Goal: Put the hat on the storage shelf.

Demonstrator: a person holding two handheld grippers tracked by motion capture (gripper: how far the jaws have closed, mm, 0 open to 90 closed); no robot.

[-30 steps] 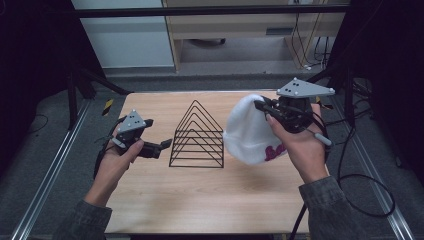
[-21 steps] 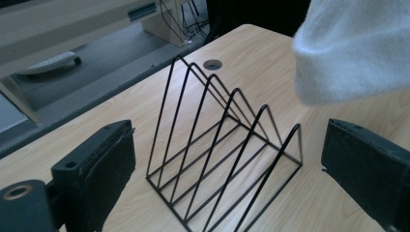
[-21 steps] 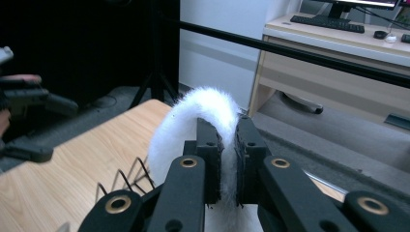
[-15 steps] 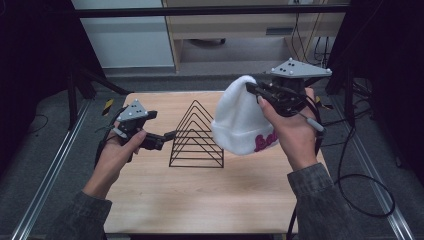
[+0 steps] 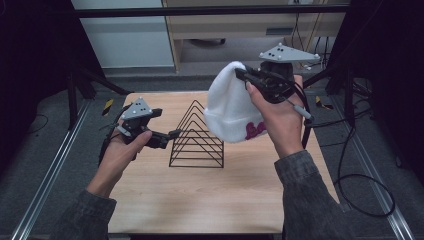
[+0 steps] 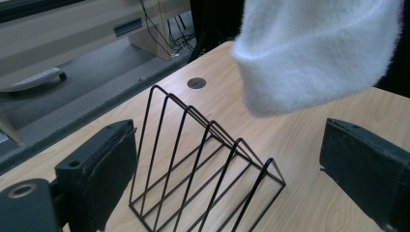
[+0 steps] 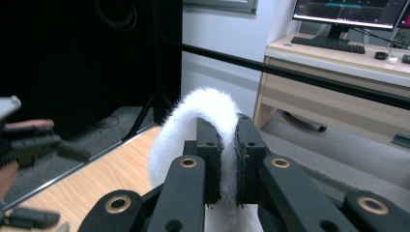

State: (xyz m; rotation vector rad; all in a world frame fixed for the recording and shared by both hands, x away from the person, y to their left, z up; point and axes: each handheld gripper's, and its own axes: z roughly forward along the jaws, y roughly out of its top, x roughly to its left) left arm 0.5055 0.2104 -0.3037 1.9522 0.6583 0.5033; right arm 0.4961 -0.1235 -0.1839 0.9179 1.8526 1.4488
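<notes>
A fluffy white beanie (image 5: 231, 105) with pink lettering hangs above the table's right half, and my right gripper (image 5: 242, 75) is shut on its top. In the right gripper view the two jaws pinch a fold of the beanie (image 7: 205, 108) at my right gripper (image 7: 228, 145). A black wire rack (image 5: 196, 135) of triangular dividers stands in the middle of the wooden table (image 5: 200, 200). My left gripper (image 5: 175, 134) is open just left of the rack, level with its base. In the left gripper view the rack (image 6: 203, 159) lies between the wide jaws, with the beanie (image 6: 314, 48) hanging above it.
Cables (image 5: 350, 165) trail off the table's right edge. A pale desk (image 5: 240, 25) stands beyond the far edge, with a monitor and keyboard (image 7: 333, 43) on another desk. Metal rails (image 5: 50, 170) run along both sides.
My right gripper has lifted the beanie up and toward the far left, so it now hangs over the rack's right side. My left gripper has risen slightly and stays open.
</notes>
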